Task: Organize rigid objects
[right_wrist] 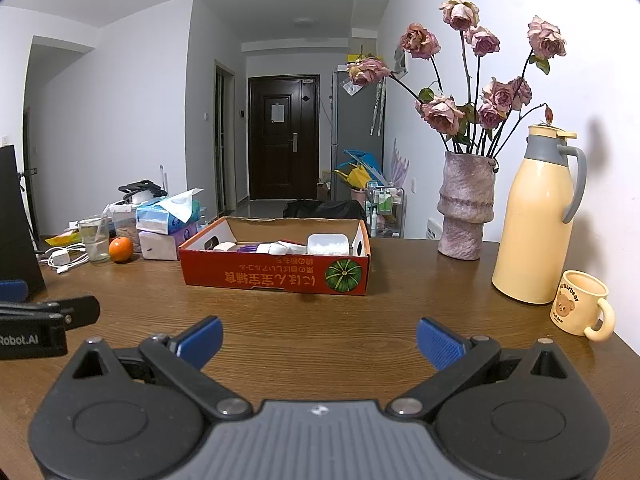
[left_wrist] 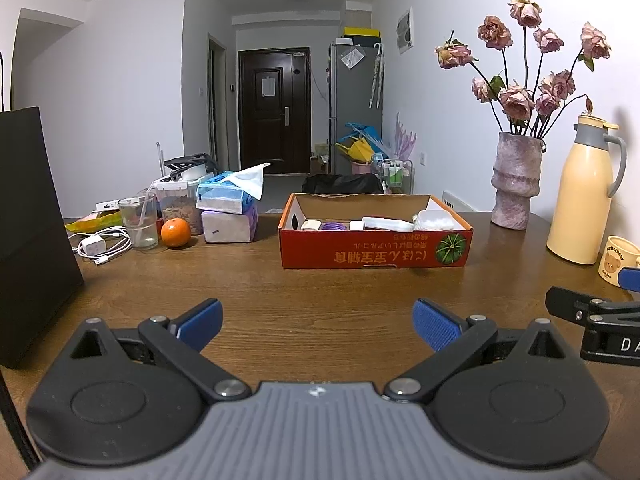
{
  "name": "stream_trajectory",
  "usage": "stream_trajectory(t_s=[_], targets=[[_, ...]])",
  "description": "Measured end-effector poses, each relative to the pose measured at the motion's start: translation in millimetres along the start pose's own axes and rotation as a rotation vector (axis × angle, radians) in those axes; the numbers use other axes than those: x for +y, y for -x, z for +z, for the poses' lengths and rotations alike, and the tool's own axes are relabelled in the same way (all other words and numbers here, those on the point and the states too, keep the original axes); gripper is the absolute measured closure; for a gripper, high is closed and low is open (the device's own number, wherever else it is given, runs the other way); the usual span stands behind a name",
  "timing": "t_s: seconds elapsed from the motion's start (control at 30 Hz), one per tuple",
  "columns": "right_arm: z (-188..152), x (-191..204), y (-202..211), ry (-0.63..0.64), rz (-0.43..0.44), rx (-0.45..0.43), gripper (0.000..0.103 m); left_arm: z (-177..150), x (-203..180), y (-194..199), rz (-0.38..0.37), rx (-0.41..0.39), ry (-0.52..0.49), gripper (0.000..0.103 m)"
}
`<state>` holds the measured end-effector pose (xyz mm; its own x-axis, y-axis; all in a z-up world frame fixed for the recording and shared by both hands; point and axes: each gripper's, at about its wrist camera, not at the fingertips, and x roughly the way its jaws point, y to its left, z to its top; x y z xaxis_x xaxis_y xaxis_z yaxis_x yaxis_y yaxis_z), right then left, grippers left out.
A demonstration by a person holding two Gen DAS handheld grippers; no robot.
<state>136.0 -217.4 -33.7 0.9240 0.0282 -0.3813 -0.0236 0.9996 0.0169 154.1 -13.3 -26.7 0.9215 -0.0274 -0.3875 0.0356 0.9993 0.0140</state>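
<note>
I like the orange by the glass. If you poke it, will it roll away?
Probably: the round orange fruit sits on the flat wooden table, so a push likely rolls it. It looks firm, likely easy to grip.

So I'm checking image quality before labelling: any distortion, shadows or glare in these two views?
Left wrist view: fisheye bends the walls, dark vignette at the corners, the flask throws a soft shadow on the wall; the box is sharp. Right wrist view: same barrel bend, flask shadow again, mild sheen on the table, no harsh glare.
</note>
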Motion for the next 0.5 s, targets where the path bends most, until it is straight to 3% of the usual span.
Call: stream_trajectory(t_s=[0.5], targets=[[0.1, 0.0, -0.1, 0.001, 0.0, 0.0, 0.0, 0.8, -0.3, -1.5, 0.002, 0.003, 0.0, 0.0]])
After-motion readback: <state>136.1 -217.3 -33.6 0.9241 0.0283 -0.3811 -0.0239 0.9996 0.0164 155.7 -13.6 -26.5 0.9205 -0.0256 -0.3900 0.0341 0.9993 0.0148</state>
